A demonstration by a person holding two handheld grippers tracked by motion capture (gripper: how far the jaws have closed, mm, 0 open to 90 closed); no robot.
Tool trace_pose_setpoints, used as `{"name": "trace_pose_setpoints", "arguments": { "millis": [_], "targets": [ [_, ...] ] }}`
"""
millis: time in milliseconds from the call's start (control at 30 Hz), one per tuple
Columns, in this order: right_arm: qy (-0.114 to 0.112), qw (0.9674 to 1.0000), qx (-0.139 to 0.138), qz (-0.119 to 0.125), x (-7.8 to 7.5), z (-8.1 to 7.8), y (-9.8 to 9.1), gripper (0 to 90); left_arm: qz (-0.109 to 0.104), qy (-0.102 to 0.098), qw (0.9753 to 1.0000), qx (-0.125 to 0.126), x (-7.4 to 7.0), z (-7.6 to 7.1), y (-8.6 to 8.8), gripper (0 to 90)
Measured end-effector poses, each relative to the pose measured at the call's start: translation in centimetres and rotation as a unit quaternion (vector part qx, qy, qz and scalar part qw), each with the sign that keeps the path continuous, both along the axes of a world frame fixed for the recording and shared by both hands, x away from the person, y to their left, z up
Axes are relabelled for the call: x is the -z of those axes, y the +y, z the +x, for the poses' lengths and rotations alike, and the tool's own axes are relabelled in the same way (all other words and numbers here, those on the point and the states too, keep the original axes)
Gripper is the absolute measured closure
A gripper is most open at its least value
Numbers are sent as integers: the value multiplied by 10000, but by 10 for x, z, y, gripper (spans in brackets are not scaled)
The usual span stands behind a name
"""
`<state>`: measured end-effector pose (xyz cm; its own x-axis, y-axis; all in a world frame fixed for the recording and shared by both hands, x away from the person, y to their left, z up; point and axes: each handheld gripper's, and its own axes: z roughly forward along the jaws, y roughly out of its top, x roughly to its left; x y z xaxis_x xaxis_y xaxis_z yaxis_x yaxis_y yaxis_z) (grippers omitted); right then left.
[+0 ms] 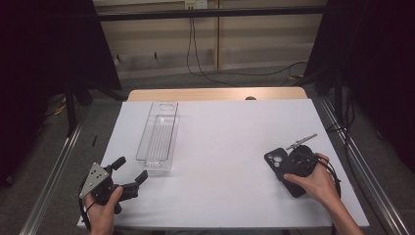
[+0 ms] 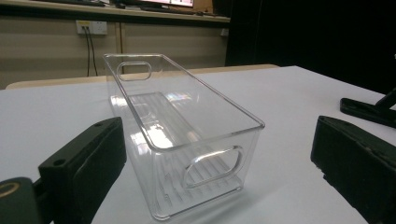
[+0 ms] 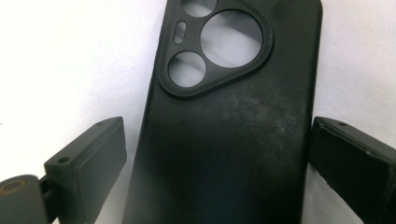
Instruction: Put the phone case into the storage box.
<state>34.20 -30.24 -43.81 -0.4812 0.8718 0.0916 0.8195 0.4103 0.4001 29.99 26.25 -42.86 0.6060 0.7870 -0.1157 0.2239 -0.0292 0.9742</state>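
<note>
White sheeting is covering the bench [image 1: 220,147], with a strip of bare wood showing along its far edge and cables trailing over the grey floor beyond.

A clear plastic bin [image 1: 159,137] is standing upright on the left half of the bench, long and narrow, with ribbed floor, rounded rim and an oval handle cut-out at each short end. It is lying lengthwise away from the person.

The left gripper [image 1: 128,172] is sitting near the bench's front left corner, just short of the bin's near end, jaws spread wide and holding nothing; in the left gripper view the bin [image 2: 187,135] is showing between them, not touched.

A black phone case [image 1: 280,165] is lying flat on the right side, back up, matte and slightly scuffed, with a raised camera surround holding three round openings and one small slot [image 3: 224,140]. The right gripper [image 3: 219,154] is hovering directly over it, jaws parted to either side of the case, not clamping it.
</note>
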Motion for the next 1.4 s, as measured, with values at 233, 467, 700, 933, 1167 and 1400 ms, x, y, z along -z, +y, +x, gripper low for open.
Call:
{"name": "trace_pose_setpoints", "arguments": {
  "millis": [233, 467, 700, 933, 1167, 1400],
  "targets": [
    [12, 9996, -66, -268, 3, -1, 8, 0, -27, -5, 10000, -5, 0, 0, 1, 34],
    [-38, 9992, -179, -346, 4, -2, 8, 4, 13, 11, 10000, 4, 1, 0, 0, 34],
    [-76, 9992, -177, -350, 4, -3, 8, 5, 32, 10, 10000, 0, 1, 0, 1, 34],
    [34, 9991, -148, -398, 2, -1, 9, 38, 46, 20, 10000, -7, 1, 0, 1, 34],
    [94, 9988, -195, -433, -2, 2, 6, 120, 39, 28, 10000, -10, 1, 0, 1, 34],
    [-27, 9991, -227, -349, -2, -1, 4, 139, 64, 56, 10000, -23, 2, 0, 0, 34]
  ]
}}
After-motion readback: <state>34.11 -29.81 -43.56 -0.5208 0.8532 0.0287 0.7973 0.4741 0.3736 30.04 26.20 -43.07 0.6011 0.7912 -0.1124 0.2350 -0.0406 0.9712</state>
